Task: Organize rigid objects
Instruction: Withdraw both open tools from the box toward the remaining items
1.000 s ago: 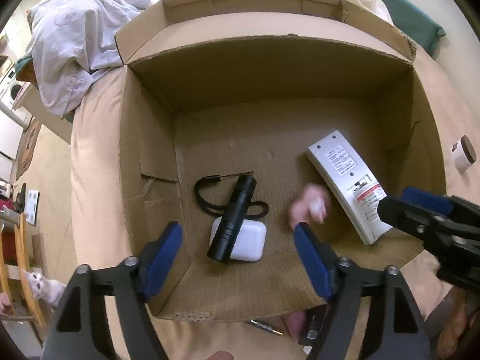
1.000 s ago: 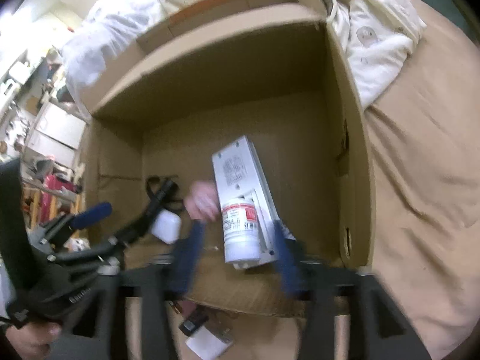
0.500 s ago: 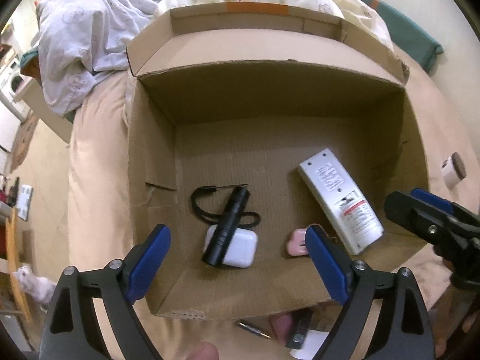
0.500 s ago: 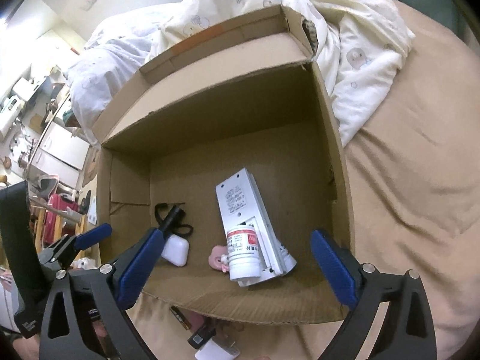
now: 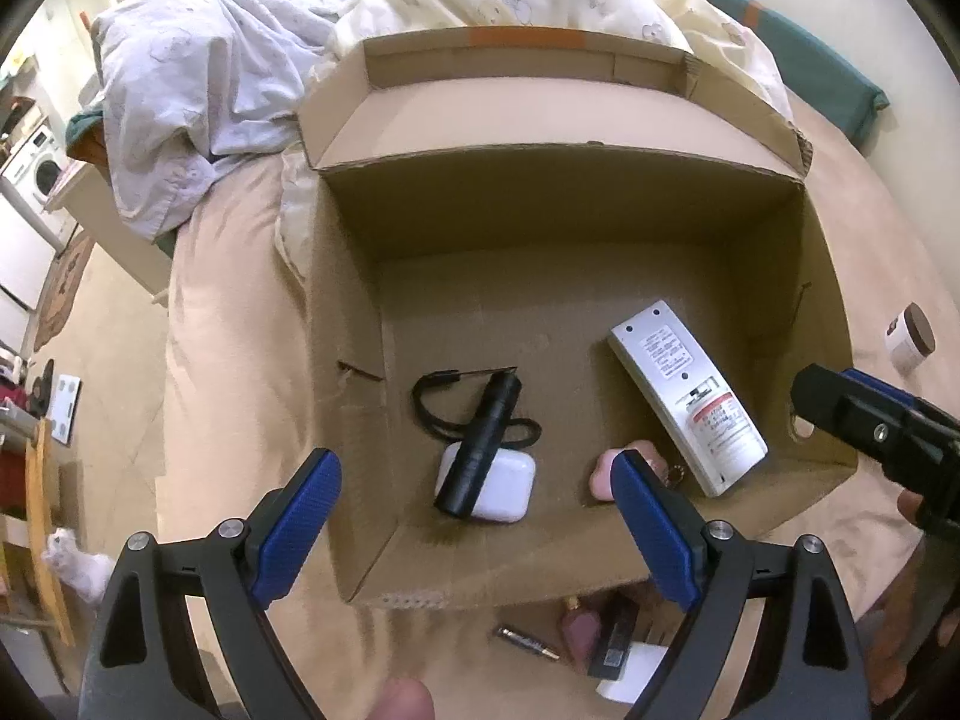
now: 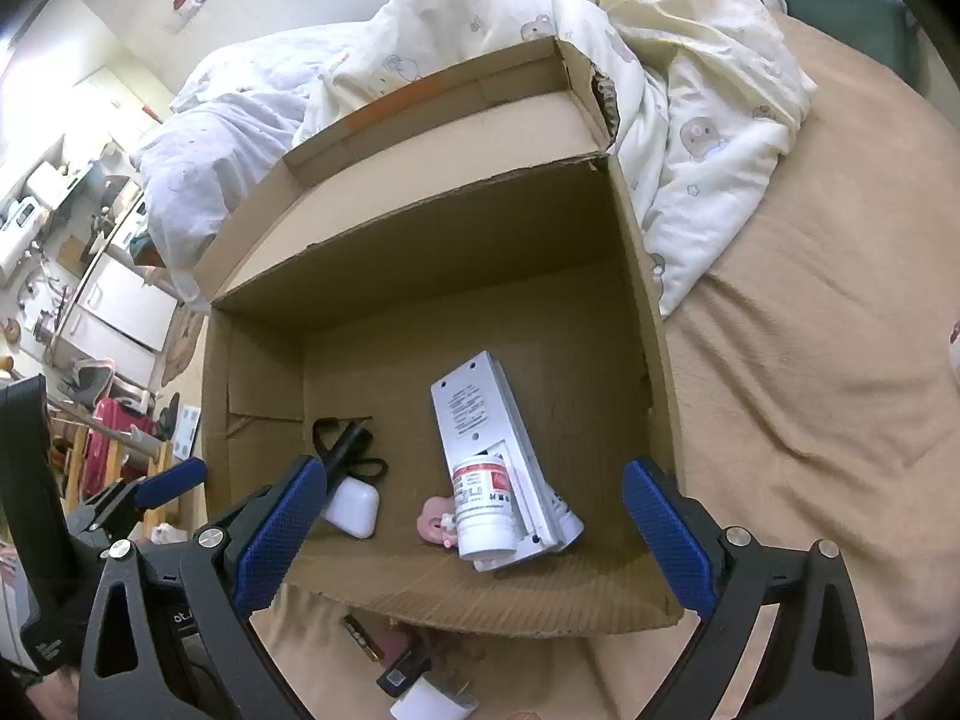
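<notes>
An open cardboard box (image 5: 354, 420) sits on the bed. Inside lie a black flashlight (image 5: 483, 444) resting across a white earbud case (image 5: 501, 483), a pink item (image 5: 600, 474), and a white remote (image 5: 666, 360). A white bottle with a red label (image 6: 483, 507) lies on the remote's near end. My left gripper (image 5: 471, 474) hovers above the box's near edge, open and empty. My right gripper (image 6: 474, 480) is also open and empty over the near edge, to the right of the left gripper (image 6: 150, 486).
On the tan sheet in front of the box lie a small brass-coloured piece (image 5: 528, 642), a black item (image 5: 615, 639) and a white item (image 5: 630, 672). A small jar with a brown lid (image 5: 909, 339) stands right of the box. Rumpled bedding (image 6: 690, 90) lies behind.
My right gripper opened and let go of the white bottle, which now lies on the remote. The pink item fell and settled in the box. Both grippers widened and drew back.
</notes>
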`<state>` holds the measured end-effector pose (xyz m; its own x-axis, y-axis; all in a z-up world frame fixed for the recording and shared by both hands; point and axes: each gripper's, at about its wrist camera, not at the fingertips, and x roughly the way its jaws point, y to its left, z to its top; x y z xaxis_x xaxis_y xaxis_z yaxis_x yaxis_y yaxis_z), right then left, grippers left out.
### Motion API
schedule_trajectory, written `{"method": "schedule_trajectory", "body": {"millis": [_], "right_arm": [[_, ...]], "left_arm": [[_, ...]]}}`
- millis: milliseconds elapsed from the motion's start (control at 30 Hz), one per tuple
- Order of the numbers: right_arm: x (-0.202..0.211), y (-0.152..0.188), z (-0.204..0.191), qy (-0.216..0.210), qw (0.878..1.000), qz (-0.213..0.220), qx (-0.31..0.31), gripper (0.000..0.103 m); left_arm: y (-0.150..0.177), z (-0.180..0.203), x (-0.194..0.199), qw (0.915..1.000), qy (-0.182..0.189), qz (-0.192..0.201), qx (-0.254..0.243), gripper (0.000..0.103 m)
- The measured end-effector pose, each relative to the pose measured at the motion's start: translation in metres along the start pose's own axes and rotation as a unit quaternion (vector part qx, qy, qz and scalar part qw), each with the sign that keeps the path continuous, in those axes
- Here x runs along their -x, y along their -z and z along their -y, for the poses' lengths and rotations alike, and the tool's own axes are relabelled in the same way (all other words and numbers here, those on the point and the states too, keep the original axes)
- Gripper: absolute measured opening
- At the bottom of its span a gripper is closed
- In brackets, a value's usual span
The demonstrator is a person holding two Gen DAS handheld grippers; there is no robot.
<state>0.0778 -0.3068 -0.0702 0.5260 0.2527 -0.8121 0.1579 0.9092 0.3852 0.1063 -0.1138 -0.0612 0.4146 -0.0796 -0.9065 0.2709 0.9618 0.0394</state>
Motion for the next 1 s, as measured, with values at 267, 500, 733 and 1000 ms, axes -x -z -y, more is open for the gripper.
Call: {"method": "schedule_trajectory", "body": {"millis": [267, 500, 733, 1000], "right_arm": [[0.015, 0.013, -0.004, 0.001, 1.000, 0.006, 0.007, 0.103], [0.033, 0.028, -0.005, 0.000, 1.000, 0.010, 0.013, 0.103], [0.041, 0.054, -0.002, 0.000, 1.000, -0.007, 0.015, 0.103], [0.030, 0.070, 0.006, 0.020, 0.999, -0.043, 0.010, 0.103]], "left_arm": [[0.019, -0.012, 0.008, 0.9997, 0.003, -0.009, 0.022, 0.090], [0.040, -0.020, 0.019, 0.9994, 0.001, -0.015, 0.031, 0.090], [0.066, -0.042, 0.011, 0.9954, 0.013, -0.056, 0.076, 0.090], [0.084, -0.037, -0.029, 0.9853, 0.034, -0.134, 0.101, 0.085]]}}
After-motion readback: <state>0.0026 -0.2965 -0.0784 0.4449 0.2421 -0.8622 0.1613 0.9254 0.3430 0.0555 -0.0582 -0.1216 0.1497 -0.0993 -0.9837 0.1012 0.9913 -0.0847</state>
